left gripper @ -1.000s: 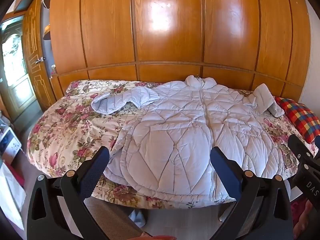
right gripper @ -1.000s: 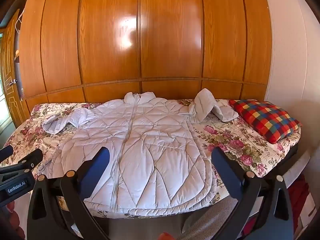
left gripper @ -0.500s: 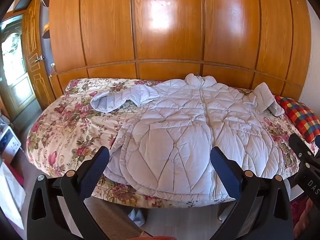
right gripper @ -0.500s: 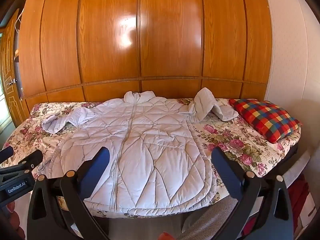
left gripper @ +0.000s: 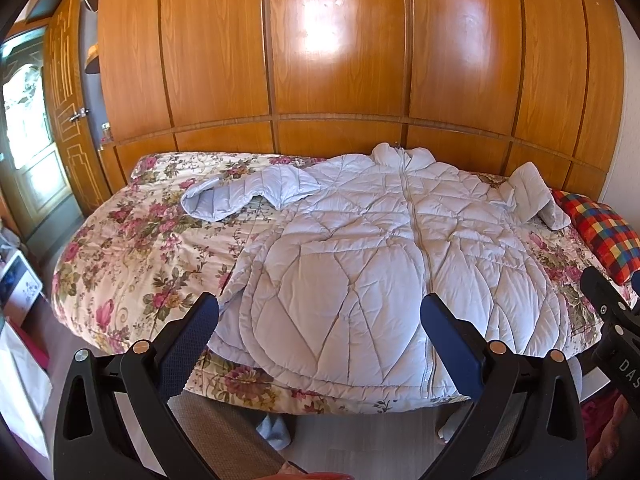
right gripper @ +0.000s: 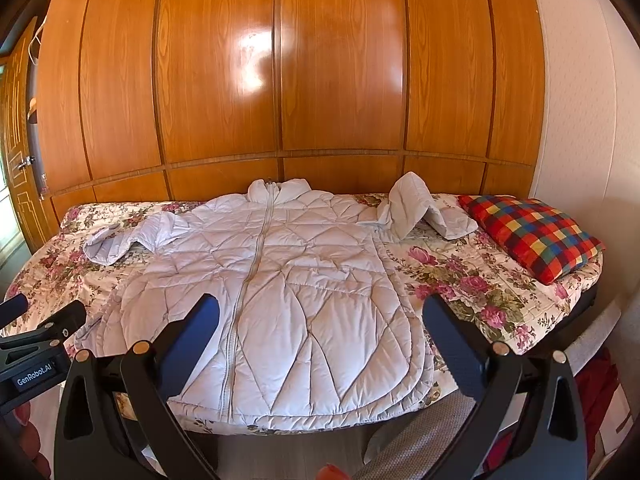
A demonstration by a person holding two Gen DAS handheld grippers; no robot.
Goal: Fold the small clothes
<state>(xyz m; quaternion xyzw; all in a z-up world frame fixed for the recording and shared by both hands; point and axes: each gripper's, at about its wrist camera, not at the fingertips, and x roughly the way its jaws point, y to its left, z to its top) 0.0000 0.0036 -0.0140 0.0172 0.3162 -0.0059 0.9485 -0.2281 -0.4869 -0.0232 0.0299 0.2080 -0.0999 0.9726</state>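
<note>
A pale lilac quilted jacket (left gripper: 372, 256) (right gripper: 280, 292) lies zipped and face up across the flowered bed (left gripper: 132, 256) (right gripper: 476, 284), collar toward the wooden wall. Its left sleeve (left gripper: 244, 196) (right gripper: 132, 236) stretches out sideways. The right sleeve (left gripper: 532, 196) (right gripper: 420, 212) is bent near the checked pillow. My left gripper (left gripper: 318, 320) hangs open above the near hem, left of the zip, holding nothing. My right gripper (right gripper: 320, 320) is open too, over the hem to the right of the zip. Each gripper's body shows at the edge of the other's view.
A red, blue and yellow checked pillow (right gripper: 532, 232) (left gripper: 604, 228) rests at the bed's right end. Wooden wardrobe panels (left gripper: 336, 60) back the bed. A door (left gripper: 60, 112) stands open at the far left. A light sock-like item (left gripper: 274, 432) lies on the floor under the bed's near edge.
Both views have shifted only slightly; the bed and jacket sit a touch higher in the left wrist view. Both grippers stay open and the jacket has not moved.
</note>
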